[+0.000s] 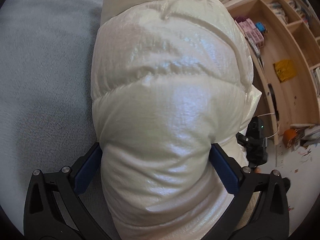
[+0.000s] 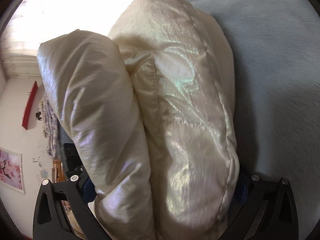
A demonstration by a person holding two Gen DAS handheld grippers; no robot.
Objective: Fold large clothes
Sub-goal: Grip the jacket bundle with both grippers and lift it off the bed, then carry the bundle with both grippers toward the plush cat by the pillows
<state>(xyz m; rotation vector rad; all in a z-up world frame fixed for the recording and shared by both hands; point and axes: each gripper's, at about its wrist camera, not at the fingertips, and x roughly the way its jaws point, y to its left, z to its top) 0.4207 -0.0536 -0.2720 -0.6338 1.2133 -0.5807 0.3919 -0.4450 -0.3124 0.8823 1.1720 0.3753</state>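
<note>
A shiny cream puffer jacket (image 1: 166, 92) fills the left wrist view, its quilted bulk hanging over a grey-blue bed cover (image 1: 44, 64). My left gripper (image 1: 156, 160) is shut on a thick puffy section of it, the blue pads (image 1: 88, 168) pressing in from both sides. In the right wrist view the same jacket (image 2: 180, 104) shows as two bulging folds. My right gripper (image 2: 164, 186) is shut on those folds, its blue pads (image 2: 88, 188) mostly hidden by fabric. The other gripper (image 1: 256, 140) shows at the jacket's right edge in the left wrist view.
The bed cover (image 2: 280, 70) lies right of the jacket. A wooden bookshelf (image 1: 290, 46) with books and toys stands at the right. A bright window (image 2: 70, 6), a white wall with a red strip (image 2: 30, 108) and a pink picture (image 2: 10, 170) are at the left.
</note>
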